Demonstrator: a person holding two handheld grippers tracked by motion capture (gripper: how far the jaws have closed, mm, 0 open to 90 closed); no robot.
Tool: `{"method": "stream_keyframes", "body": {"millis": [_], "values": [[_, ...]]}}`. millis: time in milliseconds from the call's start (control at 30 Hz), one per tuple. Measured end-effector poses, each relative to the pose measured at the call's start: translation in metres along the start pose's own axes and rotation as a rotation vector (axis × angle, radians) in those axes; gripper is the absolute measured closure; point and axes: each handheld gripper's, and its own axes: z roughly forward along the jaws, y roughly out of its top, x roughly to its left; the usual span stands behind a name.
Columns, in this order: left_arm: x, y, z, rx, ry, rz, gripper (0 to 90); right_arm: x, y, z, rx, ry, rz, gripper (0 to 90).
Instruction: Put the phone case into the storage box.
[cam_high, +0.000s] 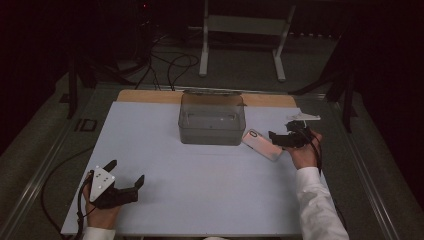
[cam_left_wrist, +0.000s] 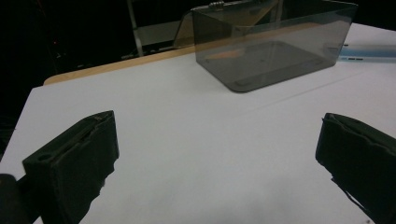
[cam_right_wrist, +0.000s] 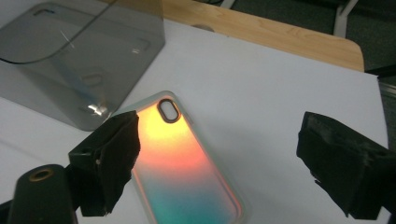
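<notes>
1. Since the right gripper (cam_right_wrist: 217, 163) stands with jaws wide over the phone case (cam_right_wrist: 184, 163), one jaw above its left long edge and the other well out over bare table, I judge the main risk to be an off-centre close: the outer jaw would sweep the case sideways before any pinch forms.
2. Second risk: the case lies flat and thin on the white table (cam_high: 165, 165). Jaws coming down too high would shut on air; too low, they would scrape the tabletop.
3. Third risk: a sideways shove could knock the case into the smoky clear plastic box (cam_high: 212, 119), which sits just beside it at about 10 o'clock in the high view.
4. Location: phone case (cam_high: 262, 144) at roughly 2 o'clock from table centre, right of the box.
5. Orientation: long axis runs 10-to-4 o'clock in the high view; the camera cutout end points toward 10 o'clock, toward the box.
6. Left gripper (cam_high: 126, 174) idle at 7 o'clock, jaws wide, holding nothing.
</notes>
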Motion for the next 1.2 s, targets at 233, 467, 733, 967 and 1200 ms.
{"method": "stream_keyframes", "body": {"millis": [233, 467, 733, 967, 1200], "values": [[0.0, 0.0, 0.0, -0.001, 0.0, 0.0, 0.4, -0.003, 0.001, 0.009, 0.029, 0.014, -0.016, 15.2], [0.0, 0.0, 0.0, -0.001, 0.0, 0.002, 0.4, -0.005, -0.001, 0.022, 0.064, 0.032, -0.019, 16.2], [0.0, 0.0, 0.0, -0.001, -0.001, 0.004, 0.4, -0.009, -0.005, 0.038, 0.105, 0.036, -0.024, 20.2], [0.0, 0.0, 0.001, 0.001, -0.002, 0.004, 0.4, -0.012, -0.008, 0.049, 0.143, 0.045, -0.035, 28.9], [0.0, 0.0, 0.001, 0.003, -0.002, 0.005, 0.4, -0.014, -0.009, 0.059, 0.196, 0.064, -0.043, 37.9]]}}
